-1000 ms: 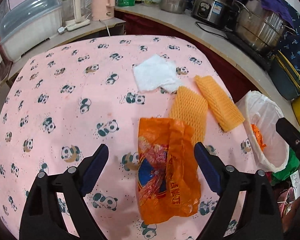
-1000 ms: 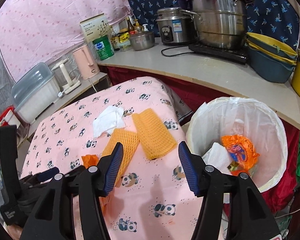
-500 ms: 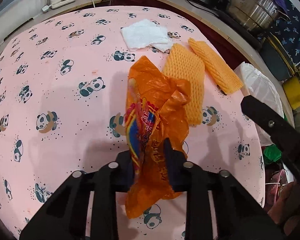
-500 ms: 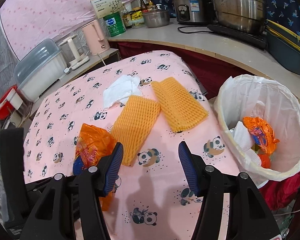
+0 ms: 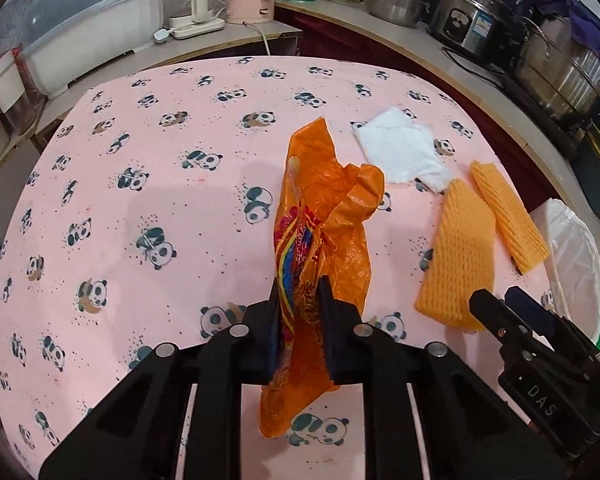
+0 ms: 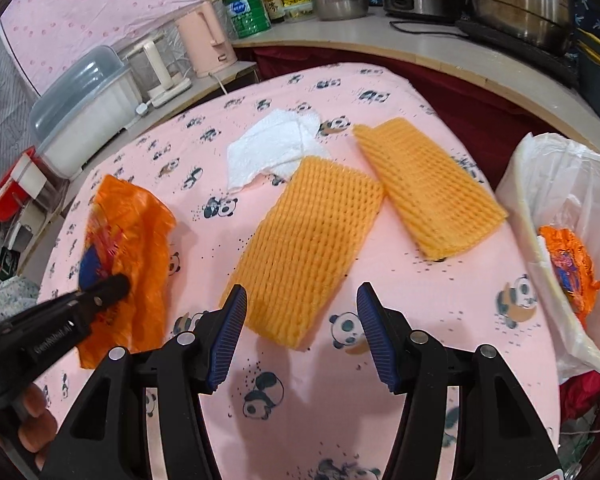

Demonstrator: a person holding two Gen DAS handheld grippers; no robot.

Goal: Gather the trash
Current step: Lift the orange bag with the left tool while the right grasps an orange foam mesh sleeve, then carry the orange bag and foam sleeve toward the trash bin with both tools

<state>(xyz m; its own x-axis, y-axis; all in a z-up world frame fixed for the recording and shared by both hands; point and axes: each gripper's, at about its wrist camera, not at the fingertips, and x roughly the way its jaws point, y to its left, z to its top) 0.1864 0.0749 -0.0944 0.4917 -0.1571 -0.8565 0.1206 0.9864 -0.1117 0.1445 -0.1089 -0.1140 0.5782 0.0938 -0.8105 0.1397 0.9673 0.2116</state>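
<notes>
Orange wrapper [image 5: 320, 240], pink panda-print cloth [image 5: 160, 184]

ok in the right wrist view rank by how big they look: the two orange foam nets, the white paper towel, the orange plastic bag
Largest to smallest, right wrist view:
1. nearer foam net
2. farther foam net, close to the first; nearness may decide it
3. orange plastic bag, partly hidden by the left tongs, so unsure
4. white paper towel

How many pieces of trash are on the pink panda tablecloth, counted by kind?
Crinkled orange plastic bag, pinched in the left claw: 1
Orange foam net sleeves: 2
White paper towel: 1
Total: 4
</notes>
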